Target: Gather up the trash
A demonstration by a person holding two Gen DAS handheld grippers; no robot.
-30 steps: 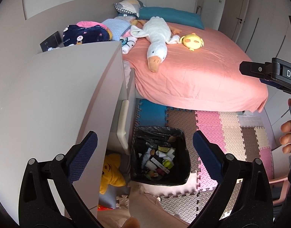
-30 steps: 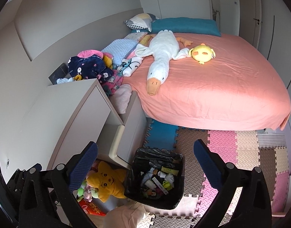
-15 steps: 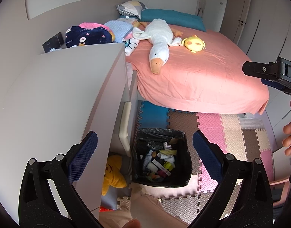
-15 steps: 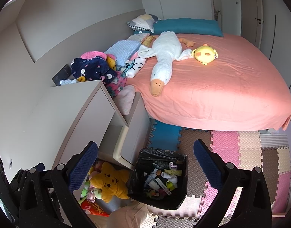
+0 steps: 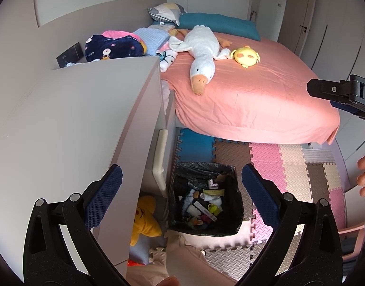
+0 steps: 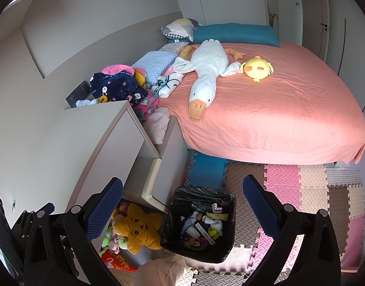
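Note:
A black-lined trash bin [image 5: 237, 178] stands on the foam floor mat beside the bed, holding several pieces of trash [image 5: 203, 205]. It also shows in the right wrist view [image 6: 230, 202] with the trash [image 6: 203, 226] inside. My left gripper [image 5: 182, 190] is open and empty, held high above the bin. My right gripper [image 6: 182, 205] is open and empty, also high above the bin. The right gripper's body shows at the right edge of the left wrist view [image 5: 342, 95], with a hand on it.
A grey cabinet [image 5: 75, 124] stands left of the bin, with an open drawer [image 6: 156, 181]. A yellow star plush [image 6: 137, 231] lies under it. The pink bed [image 6: 265, 109] carries a white goose plush [image 6: 206, 71] and a yellow chick plush [image 6: 256, 68]. Coloured foam tiles [image 6: 313, 186] cover the floor.
Both views have shifted slightly, with the bin sitting a little lower and further right in frame. Both grippers stay open and empty.

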